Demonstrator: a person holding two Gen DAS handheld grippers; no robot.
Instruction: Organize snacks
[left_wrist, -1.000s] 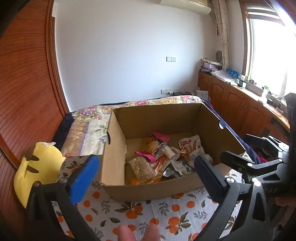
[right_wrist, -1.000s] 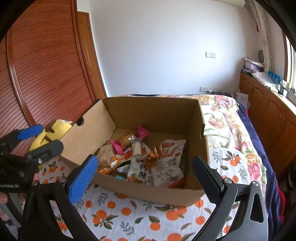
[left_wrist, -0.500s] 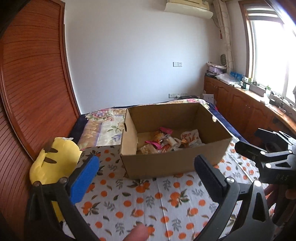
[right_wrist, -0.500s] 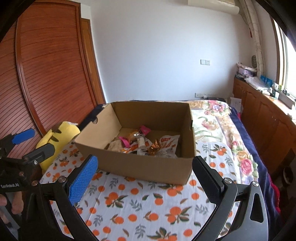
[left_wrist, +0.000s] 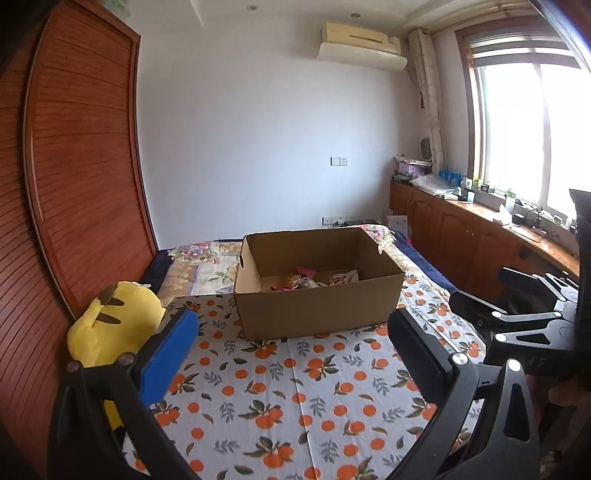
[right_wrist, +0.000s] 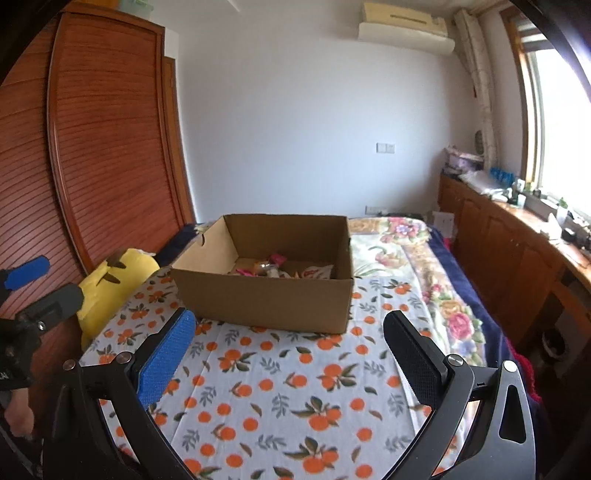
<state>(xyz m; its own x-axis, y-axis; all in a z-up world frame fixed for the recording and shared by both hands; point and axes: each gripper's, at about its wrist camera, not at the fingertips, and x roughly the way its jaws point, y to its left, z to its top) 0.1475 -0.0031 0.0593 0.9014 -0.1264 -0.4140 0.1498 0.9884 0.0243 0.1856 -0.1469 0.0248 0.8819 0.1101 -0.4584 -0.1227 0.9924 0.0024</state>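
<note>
A bed covered by a white sheet printed with oranges (left_wrist: 295, 387) carries an open brown cardboard box (left_wrist: 317, 306), set mid-bed, probably so both sides can reach it. The crinkly snack packets (right_wrist: 280, 267) lie heaped inside; their print is too small to read. The left tongs (left_wrist: 291, 354) and right tongs (right_wrist: 288, 350) hang well short of the box, both spread wide and empty.

We are in a home bedroom: a bed (right_wrist: 288, 387) under orange-print sheets, a wooden wardrobe (right_wrist: 92, 155), a wall air conditioner (left_wrist: 360, 46).
</note>
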